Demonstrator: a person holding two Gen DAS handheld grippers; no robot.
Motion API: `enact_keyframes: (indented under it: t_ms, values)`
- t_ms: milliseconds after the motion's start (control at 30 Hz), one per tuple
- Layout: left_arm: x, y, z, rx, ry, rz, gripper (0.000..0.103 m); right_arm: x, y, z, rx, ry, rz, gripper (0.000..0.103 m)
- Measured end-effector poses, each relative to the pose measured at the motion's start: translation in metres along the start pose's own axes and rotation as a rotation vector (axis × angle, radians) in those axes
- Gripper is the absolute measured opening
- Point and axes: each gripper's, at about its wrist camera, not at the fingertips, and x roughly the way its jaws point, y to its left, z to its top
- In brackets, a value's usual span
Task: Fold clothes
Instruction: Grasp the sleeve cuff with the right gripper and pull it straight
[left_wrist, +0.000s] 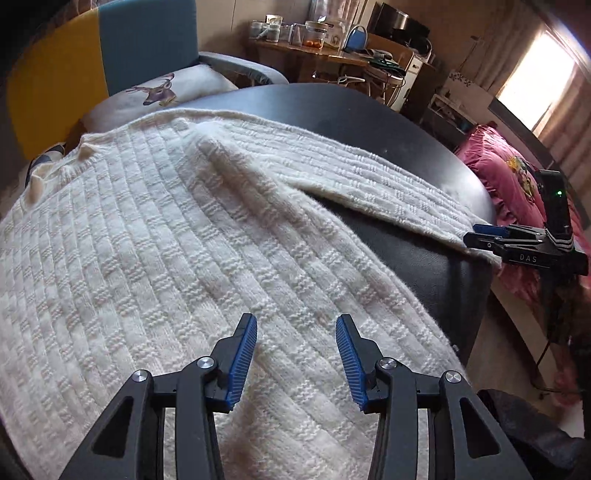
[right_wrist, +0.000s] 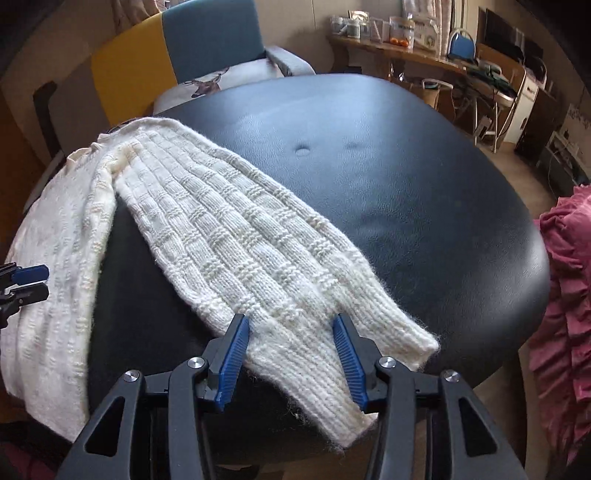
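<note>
Cream ribbed knit sweater spread on my black padded leather table.
Left gripper gapes empty; right gripper gapes over the near sleeve.

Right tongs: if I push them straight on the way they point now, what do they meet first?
Most likely the sleeve of the white sweater: its cuff end lies between the open right tongs, spread flat on the black table. Depth is unclear, so contact may come soon.
</note>
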Motion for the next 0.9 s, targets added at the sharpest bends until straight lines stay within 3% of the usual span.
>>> enact_keyframes:
  t_ms: [100,133,167,200,233,433,600,900]
  values:
    - [0.008,0.006,-0.010,-0.025,0.008,0.001,0.046,0.003,-0.001,0.005,0.006,0.039,-0.013,0.050]
    - [0.007,0.006,-0.013,-0.027,-0.004,-0.003,0.047,0.004,-0.002,0.007,0.007,0.054,-0.018,0.042]
    - [0.007,0.006,-0.015,-0.029,-0.014,-0.007,0.047,0.003,-0.002,0.008,-0.008,0.048,-0.048,0.024]
    - [0.007,0.005,-0.016,-0.033,-0.018,-0.009,0.049,0.003,-0.003,0.009,-0.023,0.042,-0.078,0.015]
    - [0.008,0.005,-0.017,-0.035,-0.020,-0.010,0.050,0.003,-0.007,0.011,-0.014,0.041,-0.091,0.012]
    - [0.009,-0.002,-0.022,0.002,-0.023,0.001,0.056,0.000,-0.024,0.032,-0.035,0.015,-0.195,0.011]
    - [0.011,-0.005,-0.026,0.040,-0.005,0.007,0.057,0.015,-0.048,0.058,-0.036,0.042,-0.281,0.011]
    - [0.008,0.003,-0.036,0.025,0.011,-0.003,0.056,0.038,-0.073,0.078,-0.038,0.077,-0.329,0.011]
